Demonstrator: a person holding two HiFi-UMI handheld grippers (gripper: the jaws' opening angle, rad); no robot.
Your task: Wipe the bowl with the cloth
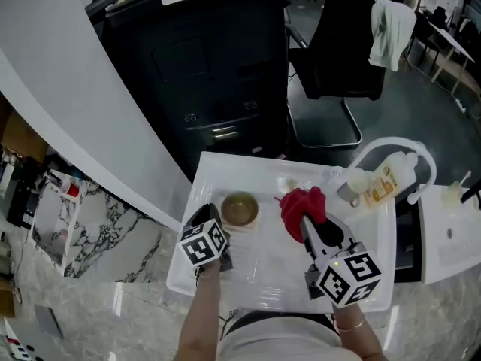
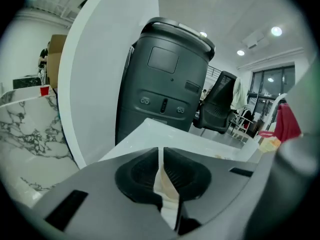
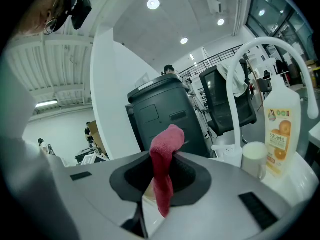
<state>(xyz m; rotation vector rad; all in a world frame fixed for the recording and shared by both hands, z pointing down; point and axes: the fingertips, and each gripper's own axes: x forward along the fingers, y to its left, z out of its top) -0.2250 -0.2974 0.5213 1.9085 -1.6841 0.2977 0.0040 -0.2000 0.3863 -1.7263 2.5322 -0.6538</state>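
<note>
A small beige bowl (image 1: 240,209) sits low in the white sink basin (image 1: 225,164), left of the middle. My left gripper (image 1: 223,215) is at the bowl's left rim. In the left gripper view a thin cream edge (image 2: 167,194), apparently that rim, is pinched between the nearly shut jaws of the left gripper (image 2: 161,169). The red cloth (image 1: 301,205) hangs bunched to the right of the bowl. My right gripper (image 1: 308,224) is shut on it. In the right gripper view the cloth (image 3: 165,149) sticks up and droops down between the jaws of that gripper (image 3: 162,171).
A white curved faucet (image 1: 391,145), an orange-labelled detergent bottle (image 1: 379,183) and a white cup (image 1: 357,180) stand at the basin's right. A tall black bin (image 1: 203,59) and a black chair (image 1: 338,51) stand beyond it. Marble counter (image 1: 98,239) lies to the left.
</note>
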